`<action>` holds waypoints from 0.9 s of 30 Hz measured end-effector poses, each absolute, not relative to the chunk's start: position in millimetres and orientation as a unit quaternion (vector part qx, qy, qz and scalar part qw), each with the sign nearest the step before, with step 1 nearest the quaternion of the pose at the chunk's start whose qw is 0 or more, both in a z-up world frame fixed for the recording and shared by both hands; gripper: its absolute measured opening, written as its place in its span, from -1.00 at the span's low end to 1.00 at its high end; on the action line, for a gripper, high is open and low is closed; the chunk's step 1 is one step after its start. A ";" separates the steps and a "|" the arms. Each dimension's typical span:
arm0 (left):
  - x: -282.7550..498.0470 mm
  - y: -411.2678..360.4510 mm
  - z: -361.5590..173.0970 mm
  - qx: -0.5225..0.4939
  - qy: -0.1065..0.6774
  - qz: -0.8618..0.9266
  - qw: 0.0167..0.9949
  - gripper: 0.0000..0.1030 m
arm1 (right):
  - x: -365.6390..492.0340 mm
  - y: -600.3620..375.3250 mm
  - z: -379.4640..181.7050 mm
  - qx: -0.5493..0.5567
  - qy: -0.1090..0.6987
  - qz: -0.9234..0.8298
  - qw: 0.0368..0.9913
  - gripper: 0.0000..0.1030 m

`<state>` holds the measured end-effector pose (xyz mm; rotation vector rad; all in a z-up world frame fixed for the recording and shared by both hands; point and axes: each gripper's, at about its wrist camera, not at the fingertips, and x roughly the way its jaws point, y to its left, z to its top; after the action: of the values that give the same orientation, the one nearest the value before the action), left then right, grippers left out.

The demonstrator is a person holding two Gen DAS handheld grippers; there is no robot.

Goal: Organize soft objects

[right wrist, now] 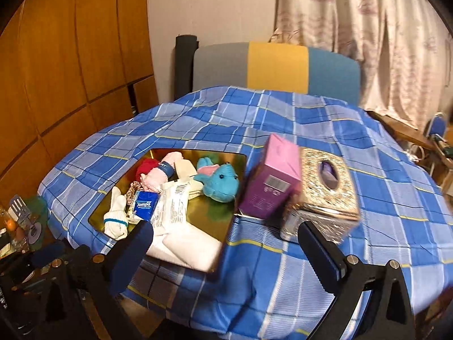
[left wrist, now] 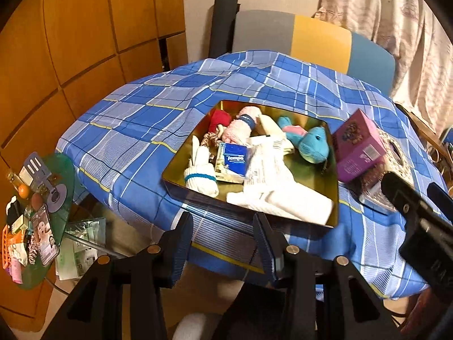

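Ahead, the gold tray (left wrist: 334, 212) of soft things lies at twelve o'clock from the left gripper (left wrist: 223, 243), eleven o'clock from the right gripper (right wrist: 226, 240). Both grippers gape empty. Inside: one blue plush toy (left wrist: 312, 144), one Tempo tissue pack (left wrist: 233, 160), one rolled white sock (left wrist: 199, 174).

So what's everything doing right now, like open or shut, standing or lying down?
Left gripper: open, holding nothing.
Right gripper: open, holding nothing.
Shallow gold metal tray: uncovered, holding soft things.
Blue plush toy: lying in the tray.
Purple cardboard box: shut, tilted.
Glittery gold tissue box: tilted.
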<state>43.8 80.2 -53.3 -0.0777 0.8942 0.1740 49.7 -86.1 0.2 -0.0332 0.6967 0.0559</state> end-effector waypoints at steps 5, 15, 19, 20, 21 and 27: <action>27.4 72.4 -41.0 -0.031 0.423 0.081 0.902 -0.14 | 26.3 -88.9 6.6 -0.027 0.335 0.007 0.942 0.99; 3.2 64.2 -15.2 -0.030 0.397 0.071 0.915 -0.14 | 12.9 -101.2 14.6 -0.004 0.349 -0.014 0.937 0.99; -2.7 62.1 -10.0 -0.024 0.388 0.071 0.919 -0.14 | 9.2 -96.1 16.6 -0.009 0.344 -0.007 0.939 0.99; -3.3 62.3 -9.5 -0.022 0.387 0.072 0.919 -0.14 | 8.5 -95.0 16.8 -0.011 0.344 -0.007 0.939 0.99; -3.4 62.7 -9.5 -0.023 0.387 0.073 0.919 -0.14 | 8.0 -94.6 16.9 -0.012 0.344 -0.007 0.939 0.99; -1.4 65.0 -10.4 -0.026 0.391 0.072 0.917 -0.14 | 8.8 -92.9 15.4 -0.012 0.350 -0.001 0.937 0.99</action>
<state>-1.4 65.0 -10.4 -0.0531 0.8036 0.1471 8.8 -92.9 15.4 -0.0241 0.7150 -0.0025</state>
